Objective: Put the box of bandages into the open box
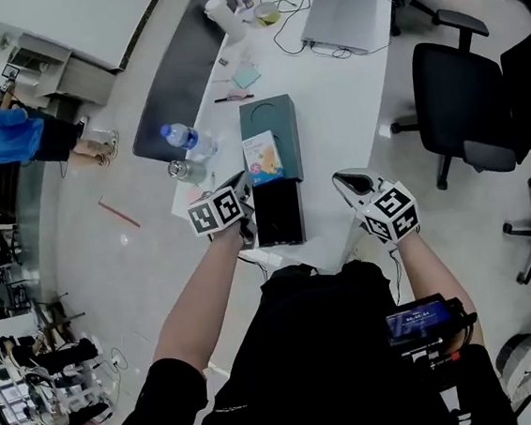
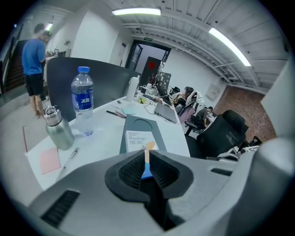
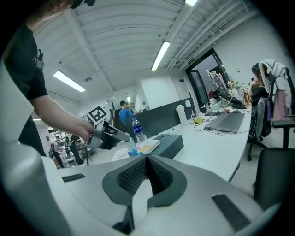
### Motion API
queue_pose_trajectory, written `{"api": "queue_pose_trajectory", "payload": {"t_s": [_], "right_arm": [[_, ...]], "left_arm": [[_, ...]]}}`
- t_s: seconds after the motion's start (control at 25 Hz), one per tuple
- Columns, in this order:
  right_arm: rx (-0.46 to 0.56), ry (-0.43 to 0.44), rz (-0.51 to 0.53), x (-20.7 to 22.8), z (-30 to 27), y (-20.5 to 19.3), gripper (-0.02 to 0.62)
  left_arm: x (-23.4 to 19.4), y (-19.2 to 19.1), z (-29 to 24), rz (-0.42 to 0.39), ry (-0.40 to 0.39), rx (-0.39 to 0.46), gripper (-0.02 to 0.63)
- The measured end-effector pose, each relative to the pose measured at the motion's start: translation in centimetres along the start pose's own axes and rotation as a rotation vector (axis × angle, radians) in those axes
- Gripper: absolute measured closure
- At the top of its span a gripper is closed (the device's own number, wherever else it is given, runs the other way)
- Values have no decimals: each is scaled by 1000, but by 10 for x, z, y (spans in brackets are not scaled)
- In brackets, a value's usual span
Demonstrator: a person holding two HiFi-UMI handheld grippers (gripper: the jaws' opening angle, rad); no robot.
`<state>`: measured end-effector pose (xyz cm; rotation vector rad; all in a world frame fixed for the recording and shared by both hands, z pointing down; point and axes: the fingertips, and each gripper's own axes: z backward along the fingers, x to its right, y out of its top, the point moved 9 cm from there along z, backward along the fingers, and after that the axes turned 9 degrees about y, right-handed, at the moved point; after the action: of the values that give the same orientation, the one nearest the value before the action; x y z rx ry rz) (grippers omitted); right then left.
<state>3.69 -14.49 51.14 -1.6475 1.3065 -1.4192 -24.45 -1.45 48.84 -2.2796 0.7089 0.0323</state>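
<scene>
**Bandage box (image 1: 263,157) resting on the green case (image 1: 270,117), both grippers clenched on nothing**

From my seat, closest in are the two grippers; the left gripper (image 2: 148,156) has its jaws pressed together with nothing between them, and through the slit I see only the far-off print of the bandage box; the right gripper (image 3: 146,159) is likewise clenched and empty. Just ahead of the left one, at the near end of the white table (image 1: 347,94), stands the open box (image 1: 297,213), black and dark inside. Past its far edge lies the bandage box, flat on the near end of the green case; left of that stand a metal flask (image 1: 184,171) and a water bottle (image 1: 189,141). Farther along sits a closed laptop (image 1: 339,15); an office chair (image 1: 465,91) stands off to the right.
</scene>
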Motion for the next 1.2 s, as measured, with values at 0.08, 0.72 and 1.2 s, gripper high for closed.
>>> {"api": "queue_pose_trajectory", "payload": {"t_s": [0.08, 0.72, 1.2], "right_arm": [[6, 12, 7, 4, 0, 5, 571], [47, 48, -56, 28, 6, 8, 571], [76, 4, -145, 48, 21, -3, 571]], "left_arm": [[3, 4, -4, 9, 13, -27, 541], [10, 26, -74, -32, 132, -393, 215], [30, 33, -105, -65, 257, -546, 170]]}}
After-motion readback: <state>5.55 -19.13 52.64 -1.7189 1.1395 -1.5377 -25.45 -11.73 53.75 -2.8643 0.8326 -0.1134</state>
